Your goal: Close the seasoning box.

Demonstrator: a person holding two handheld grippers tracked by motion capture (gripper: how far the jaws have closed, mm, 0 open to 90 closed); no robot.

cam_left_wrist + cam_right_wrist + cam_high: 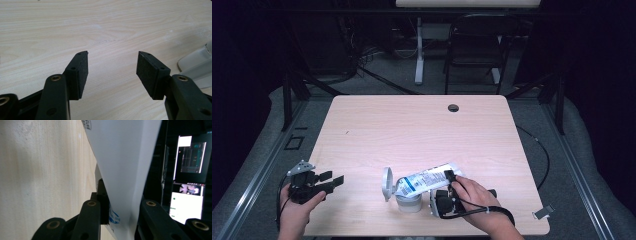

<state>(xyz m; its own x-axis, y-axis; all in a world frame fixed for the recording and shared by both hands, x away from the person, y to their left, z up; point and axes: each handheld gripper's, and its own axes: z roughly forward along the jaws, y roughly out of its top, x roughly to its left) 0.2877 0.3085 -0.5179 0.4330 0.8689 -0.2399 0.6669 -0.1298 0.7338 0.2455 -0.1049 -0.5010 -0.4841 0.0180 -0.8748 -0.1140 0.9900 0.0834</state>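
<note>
White pouch (122,170) pinched between right tongs (120,202).

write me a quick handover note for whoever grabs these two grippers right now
Right gripper: shut on the white refill pouch with blue print, gripping its far end. The pouch is tilted, its lower end at the mouth of the small white round tub.

Left gripper: open, nothing between its pads, resting over the light wood table at the near left.

The tub's white round lid is flipped open and stands on edge at the tub's left.

Done: lid open, pouch gripped and brought to the tub.
Left: probably getting the pouch contents into the tub, then closing the lid. What is inside the tub cannot be seen.
</note>
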